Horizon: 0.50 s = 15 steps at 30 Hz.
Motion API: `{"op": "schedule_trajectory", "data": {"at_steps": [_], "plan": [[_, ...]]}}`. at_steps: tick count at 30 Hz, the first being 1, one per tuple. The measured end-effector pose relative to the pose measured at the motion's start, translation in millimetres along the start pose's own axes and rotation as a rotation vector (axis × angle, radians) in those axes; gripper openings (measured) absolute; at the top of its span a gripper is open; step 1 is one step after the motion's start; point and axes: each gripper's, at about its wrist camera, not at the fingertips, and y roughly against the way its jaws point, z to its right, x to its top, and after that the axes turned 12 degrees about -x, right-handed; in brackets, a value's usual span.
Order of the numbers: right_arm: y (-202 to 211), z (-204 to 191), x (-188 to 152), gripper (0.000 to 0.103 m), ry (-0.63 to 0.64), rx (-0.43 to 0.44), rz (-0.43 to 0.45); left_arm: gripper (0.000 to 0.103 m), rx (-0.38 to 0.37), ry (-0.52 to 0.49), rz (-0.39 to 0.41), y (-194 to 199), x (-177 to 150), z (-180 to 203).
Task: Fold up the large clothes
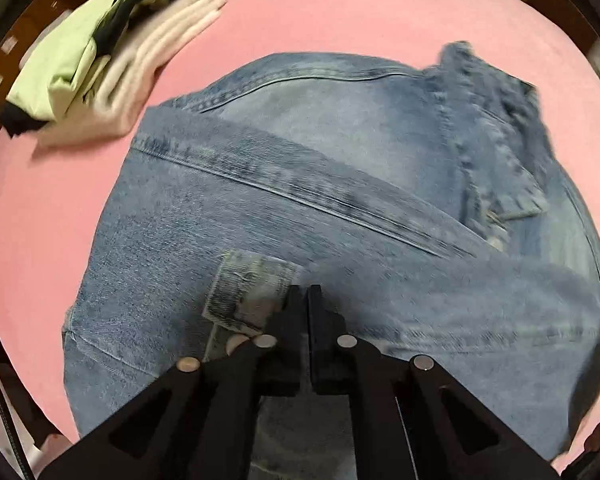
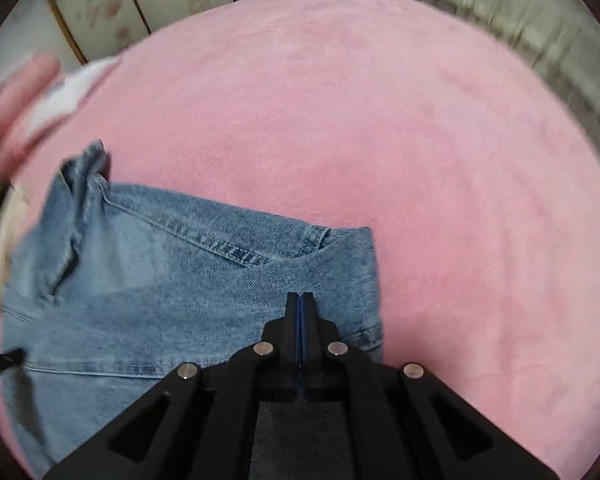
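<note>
A pair of light blue jeans (image 1: 340, 184) lies folded on the pink bedspread (image 1: 340, 12). My left gripper (image 1: 304, 294) points down over the near part of the denim, beside a frayed denim flap (image 1: 248, 292). Its fingers are shut and I see no cloth pinched between them. In the right wrist view the jeans (image 2: 160, 280) fill the lower left. My right gripper (image 2: 300, 300) hovers near their right edge, fingers shut, with only a thin blue line showing between the pads. A black part of the other gripper (image 2: 0, 360) pokes in at the left.
A stack of folded clothes (image 1: 112, 64), a light green and black garment on a white one, sits on the bed at the far left. Pink bedspread (image 2: 420, 140) spreads to the right of the jeans. Floral wardrobe doors (image 2: 100, 0) and cream fabric (image 2: 520, 12) stand beyond the bed.
</note>
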Motion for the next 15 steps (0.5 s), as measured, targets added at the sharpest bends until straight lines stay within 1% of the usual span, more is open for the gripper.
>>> {"op": "schedule_trajectory", "data": {"at_steps": [1, 2, 3, 4, 5, 6, 7, 8, 10, 11, 13, 15], "plan": [[6, -2, -3, 0.0, -0.017, 0.019, -0.003, 0.007, -0.016, -0.009, 0.006, 5, -3, 2], [14, -3, -8, 0.003, -0.043, 0.052, -0.006, 0.013, -0.038, -0.021, 0.013, 11, -7, 3], [24, -6, -17, 0.003, -0.074, 0.087, -0.012, 0.017, -0.047, -0.032, 0.017, 17, -14, 4], [30, -7, -23, 0.003, -0.088, 0.099, -0.016, 0.024, -0.053, -0.043, 0.02, 21, -19, 4], [39, -7, -33, 0.003, -0.099, 0.103, -0.023, 0.032, -0.055, -0.058, 0.019, 25, -25, 4], [49, -12, -47, 0.003, -0.108, 0.101, -0.035, 0.038, -0.056, -0.072, 0.016, 28, -35, 1], [56, -16, -57, 0.003, -0.112, 0.1, -0.042, 0.049, -0.058, -0.083, 0.011, 32, -44, -1], [65, -20, -72, 0.003, -0.112, 0.1, -0.051, 0.056, -0.062, -0.092, 0.002, 36, -54, -4], [80, -29, -97, 0.004, -0.11, 0.079, -0.072, 0.057, -0.079, -0.11, -0.026, 39, -71, -12], [85, -30, -109, 0.006, -0.111, 0.067, -0.082, 0.059, -0.088, -0.124, -0.046, 44, -81, -20], [99, -33, -141, 0.012, -0.115, 0.044, -0.113, 0.061, -0.093, -0.15, -0.075, 53, -99, -30], [111, -37, -163, 0.023, -0.12, 0.037, -0.141, 0.066, -0.099, -0.176, -0.1, 61, -120, -40]]}}
